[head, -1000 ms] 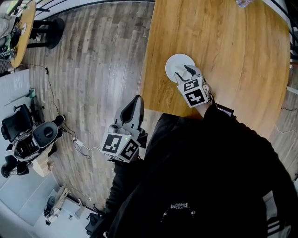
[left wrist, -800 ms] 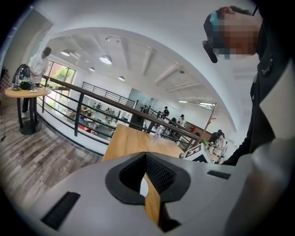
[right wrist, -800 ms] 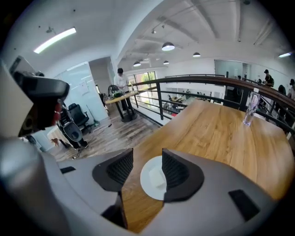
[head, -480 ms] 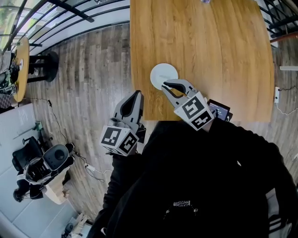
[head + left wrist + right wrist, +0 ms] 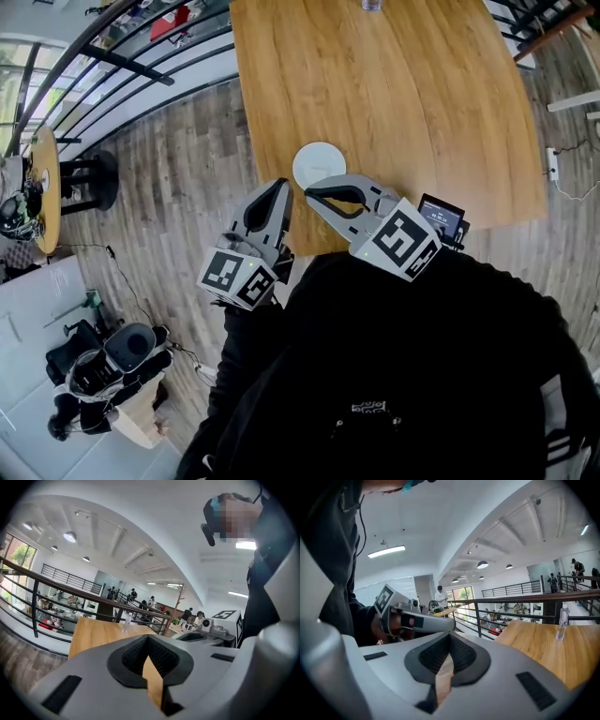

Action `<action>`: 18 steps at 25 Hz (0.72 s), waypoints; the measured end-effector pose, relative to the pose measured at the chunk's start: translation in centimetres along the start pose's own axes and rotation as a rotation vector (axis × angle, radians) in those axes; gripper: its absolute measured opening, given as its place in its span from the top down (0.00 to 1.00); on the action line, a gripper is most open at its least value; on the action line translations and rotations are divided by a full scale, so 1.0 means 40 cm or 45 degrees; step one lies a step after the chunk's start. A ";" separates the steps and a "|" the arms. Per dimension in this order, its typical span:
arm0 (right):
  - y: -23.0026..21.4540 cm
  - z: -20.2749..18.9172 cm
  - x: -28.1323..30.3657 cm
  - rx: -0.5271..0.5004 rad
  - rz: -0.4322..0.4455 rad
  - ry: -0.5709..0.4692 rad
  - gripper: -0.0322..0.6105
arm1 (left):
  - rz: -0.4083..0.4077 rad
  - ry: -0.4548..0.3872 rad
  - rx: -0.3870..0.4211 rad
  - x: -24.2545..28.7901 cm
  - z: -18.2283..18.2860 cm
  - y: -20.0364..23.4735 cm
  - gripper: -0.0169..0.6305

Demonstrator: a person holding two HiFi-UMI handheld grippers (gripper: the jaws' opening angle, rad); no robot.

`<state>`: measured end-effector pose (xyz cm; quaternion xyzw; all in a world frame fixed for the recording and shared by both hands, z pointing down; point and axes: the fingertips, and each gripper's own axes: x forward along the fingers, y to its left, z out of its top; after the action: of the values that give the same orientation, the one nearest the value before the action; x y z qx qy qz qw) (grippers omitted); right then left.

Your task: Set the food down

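Note:
A small white plate (image 5: 319, 165) lies near the near left corner of the wooden table (image 5: 403, 103); I make out no food on it from here. My right gripper (image 5: 311, 195) hangs raised just short of the plate, off its near edge. Its jaws have just been closing and are now shut with nothing between them. The right gripper view shows its tips (image 5: 450, 637) meeting, pointing almost level over the table. My left gripper (image 5: 278, 189) is raised beside the table's left edge, also shut and empty, with its tips (image 5: 149, 639) together.
A clear bottle (image 5: 372, 5) stands at the table's far end, also visible as the bottle (image 5: 561, 620) in the right gripper view. A black railing (image 5: 141, 56) runs beyond the table's left side. A small screen (image 5: 441, 217) sits by my right wrist. Wooden floor lies to the left.
The right gripper lifted off the plate toward me and its jaws went from open to shut, empty. The left gripper also rose. The plate stayed on the table.

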<state>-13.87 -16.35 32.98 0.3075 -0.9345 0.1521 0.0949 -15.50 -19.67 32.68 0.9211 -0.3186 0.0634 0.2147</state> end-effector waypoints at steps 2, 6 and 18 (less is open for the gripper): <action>0.012 0.010 -0.018 -0.016 -0.007 -0.015 0.92 | -0.037 0.013 0.025 0.005 -0.012 -0.024 0.98; -0.007 0.023 -0.003 -0.044 -0.013 -0.002 0.92 | -0.055 0.052 0.030 0.022 -0.027 0.000 0.98; -0.033 0.005 0.046 -0.030 0.010 0.037 0.92 | -0.028 0.094 0.009 0.031 -0.070 0.075 0.98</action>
<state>-14.55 -18.41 33.58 0.3004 -0.9360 0.1458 0.1117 -16.30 -21.25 36.57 0.9223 -0.3001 0.0960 0.2239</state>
